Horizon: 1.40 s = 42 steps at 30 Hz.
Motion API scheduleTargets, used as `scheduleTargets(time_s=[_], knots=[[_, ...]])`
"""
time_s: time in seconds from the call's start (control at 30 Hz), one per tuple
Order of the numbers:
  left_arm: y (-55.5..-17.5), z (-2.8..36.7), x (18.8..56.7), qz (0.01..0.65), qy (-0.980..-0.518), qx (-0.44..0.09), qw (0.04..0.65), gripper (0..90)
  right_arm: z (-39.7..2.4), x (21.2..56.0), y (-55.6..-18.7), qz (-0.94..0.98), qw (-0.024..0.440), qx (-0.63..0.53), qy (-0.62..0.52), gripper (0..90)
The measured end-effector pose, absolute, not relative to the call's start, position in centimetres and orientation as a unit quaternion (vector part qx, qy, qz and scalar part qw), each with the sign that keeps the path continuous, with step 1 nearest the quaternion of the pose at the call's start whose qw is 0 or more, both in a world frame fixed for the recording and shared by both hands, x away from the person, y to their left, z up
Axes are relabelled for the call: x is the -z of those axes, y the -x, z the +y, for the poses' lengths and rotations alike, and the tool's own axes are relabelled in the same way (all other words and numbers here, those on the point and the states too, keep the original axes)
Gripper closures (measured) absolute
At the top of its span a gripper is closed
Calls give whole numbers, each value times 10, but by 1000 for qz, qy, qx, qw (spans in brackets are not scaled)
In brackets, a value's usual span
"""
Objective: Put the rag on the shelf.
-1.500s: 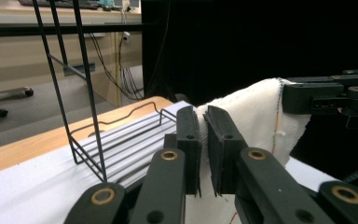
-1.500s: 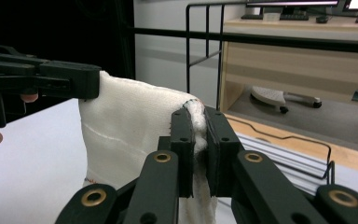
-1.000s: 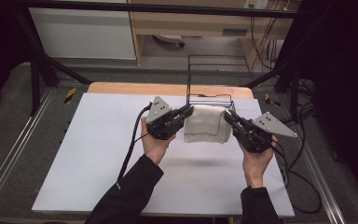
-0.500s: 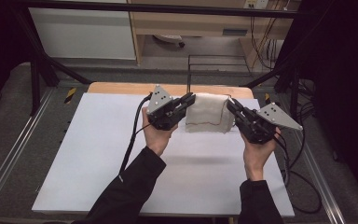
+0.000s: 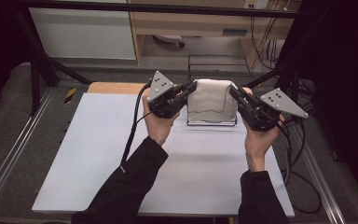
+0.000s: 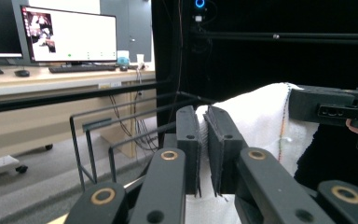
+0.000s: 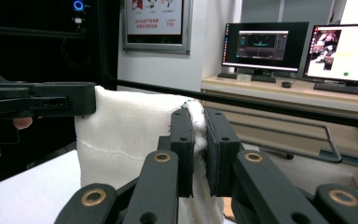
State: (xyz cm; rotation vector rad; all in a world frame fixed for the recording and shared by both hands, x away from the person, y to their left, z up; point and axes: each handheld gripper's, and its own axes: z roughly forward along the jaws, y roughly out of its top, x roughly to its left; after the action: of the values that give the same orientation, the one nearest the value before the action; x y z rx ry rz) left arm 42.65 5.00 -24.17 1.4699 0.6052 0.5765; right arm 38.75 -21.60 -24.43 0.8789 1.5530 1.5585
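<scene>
Holding the white towel [image 5: 212, 100] by its 2 upper corners, the left gripper [image 5: 189, 88] and the right gripper [image 5: 235, 91] have it stretched between them above the far middle of the white table [image 5: 98, 158], just in front of the black wire rack [image 5: 212, 122] that stands at the far edge. In the left gripper view the jaws are pressed together with a fold of the towel [image 6: 261, 121] pinched between the pads, and the right gripper view shows the same: jaws closed on the towel's [image 7: 126, 135] corner, cloth bunched in the narrow gap. The work in hand looks like hanging the towel over the rack's top bar. To do it well, both corners should stay level and equally high, so the cloth hangs flat with no sag in the middle. The lower hem likely needs to clear the bar before the hands carry it farther. Keeping the pinch firm until the towel rests across the bar, with similar lengths on the near and far sides, should stop it sliding off. Pulling the 2 hands too far apart risks tugging a corner free.
</scene>
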Motion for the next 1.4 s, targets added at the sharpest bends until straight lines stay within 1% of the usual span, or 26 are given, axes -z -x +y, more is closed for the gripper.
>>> scheduleTargets(time_s=[0.43,0.67,1.4], knots=[[-438,44,224,260,-643,-272,667,835,-218,228,-399,591,393,-617,-340,832],[-446,45,215,265,-637,-271,671,835,-217,218,-406,590,399,-617,-336,831],[-467,39,182,266,-628,-282,674,834,-218,187,-427,579,406,-621,-339,830]])
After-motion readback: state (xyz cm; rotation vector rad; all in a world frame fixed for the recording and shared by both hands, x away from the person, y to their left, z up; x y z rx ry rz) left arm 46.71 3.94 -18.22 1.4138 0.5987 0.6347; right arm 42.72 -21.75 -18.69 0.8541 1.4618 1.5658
